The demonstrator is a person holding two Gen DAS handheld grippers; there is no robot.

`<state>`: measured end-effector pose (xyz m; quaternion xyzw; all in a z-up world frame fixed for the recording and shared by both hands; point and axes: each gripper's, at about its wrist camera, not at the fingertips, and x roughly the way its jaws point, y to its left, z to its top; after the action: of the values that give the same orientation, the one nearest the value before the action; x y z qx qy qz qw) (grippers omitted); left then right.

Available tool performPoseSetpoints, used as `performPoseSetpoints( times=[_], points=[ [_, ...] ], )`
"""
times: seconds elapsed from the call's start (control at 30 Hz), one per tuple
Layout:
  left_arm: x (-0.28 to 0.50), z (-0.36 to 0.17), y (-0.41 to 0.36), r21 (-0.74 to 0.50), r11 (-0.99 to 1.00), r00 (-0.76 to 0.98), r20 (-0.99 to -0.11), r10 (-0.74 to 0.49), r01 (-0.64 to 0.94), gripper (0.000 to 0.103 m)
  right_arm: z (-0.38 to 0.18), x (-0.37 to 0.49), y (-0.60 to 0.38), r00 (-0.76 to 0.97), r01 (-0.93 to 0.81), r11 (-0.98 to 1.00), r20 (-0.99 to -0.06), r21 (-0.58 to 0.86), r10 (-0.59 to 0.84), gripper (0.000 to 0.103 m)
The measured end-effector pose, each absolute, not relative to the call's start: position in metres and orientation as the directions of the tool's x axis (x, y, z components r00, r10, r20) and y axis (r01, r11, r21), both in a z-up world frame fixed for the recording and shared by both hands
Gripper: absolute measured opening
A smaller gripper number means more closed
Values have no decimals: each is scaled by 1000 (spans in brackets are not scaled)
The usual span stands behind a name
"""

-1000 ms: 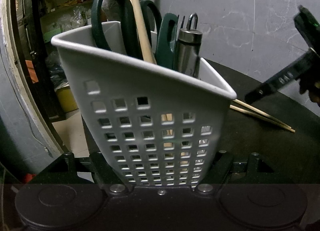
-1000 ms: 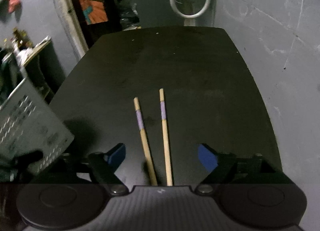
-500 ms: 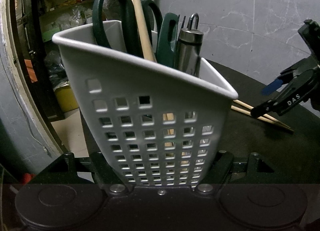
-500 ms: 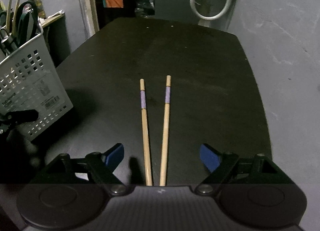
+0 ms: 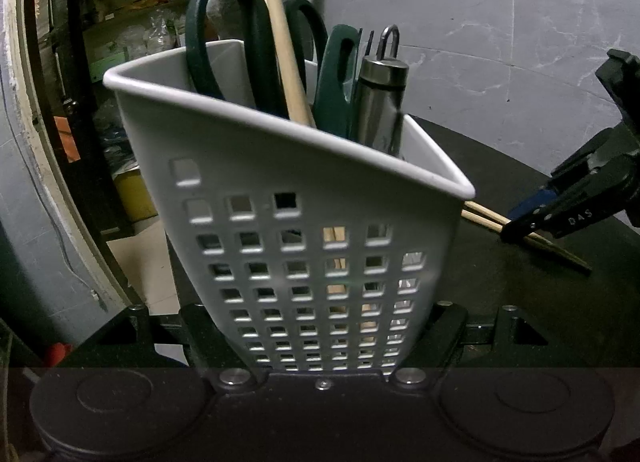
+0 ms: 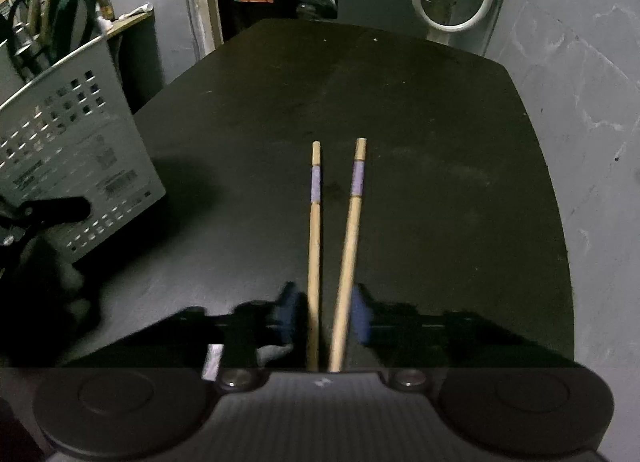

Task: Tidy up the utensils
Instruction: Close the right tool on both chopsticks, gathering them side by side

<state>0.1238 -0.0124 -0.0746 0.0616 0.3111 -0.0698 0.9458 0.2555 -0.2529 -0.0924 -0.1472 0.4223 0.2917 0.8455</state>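
The left gripper [image 5: 322, 342] is clamped on the lower part of a white perforated utensil basket [image 5: 280, 222], one finger against each side of it, and the basket leans in the grip. Standing in it are dark green scissors [image 5: 224, 42], a pair of wooden chopsticks [image 5: 280, 42], a second green handle [image 5: 334, 82] and a steel handle with a hanging loop [image 5: 382, 102] (what tools those two handles belong to is hidden by the basket wall).

On the black tabletop [image 6: 400, 102] lie two loose chopsticks [image 6: 314, 242], each with a pale purple band near its far end. They lie nearly side by side, a little apart at the far tips and closer together toward the camera.

The right gripper [image 6: 324, 318] sits low over their near ends, its jaws closing with both chopsticks between the blue pads [image 6: 286, 314]. The pads are smeared by motion blur, so whether they already press the wood is hard to say; a thin gap seems to remain on each side.

In the left wrist view the right gripper [image 5: 516, 222] shows at the right edge, its tip down at the loose chopsticks [image 5: 480, 218] just beyond the basket's corner.

In the right wrist view the basket [image 6: 80, 150] stands well to the left of the loose pair, with a dark finger [image 6: 52, 210] of the left gripper against its side.
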Motion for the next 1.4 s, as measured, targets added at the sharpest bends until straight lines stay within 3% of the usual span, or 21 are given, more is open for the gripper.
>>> performPoseSetpoints(
  times=[0.1,0.47,0.73,0.97,1.4],
  points=[
    [124,-74,-12,74,982,796,-597,-94,171,77,-92,251,-256,471,-621,783,-803,-8,365,15],
    [124,-74,-12,74,982,797,-596,-95,173,77,-88,232,-269,443,-640,768,-824,-15,353,15],
    [124,-75,-12,74,982,797,-597,-93,171,77,-78,241,-259,452,-607,794,-807,32,379,53],
    [124,-74,-12,78,982,796,-598,-91,170,77,-79,259,-241,489,-488,868,-794,94,361,57],
    [121,-74,-12,72,984,798,-596,-87,161,77,-89,263,-236,499,-452,887,-799,91,336,59]
  ],
)
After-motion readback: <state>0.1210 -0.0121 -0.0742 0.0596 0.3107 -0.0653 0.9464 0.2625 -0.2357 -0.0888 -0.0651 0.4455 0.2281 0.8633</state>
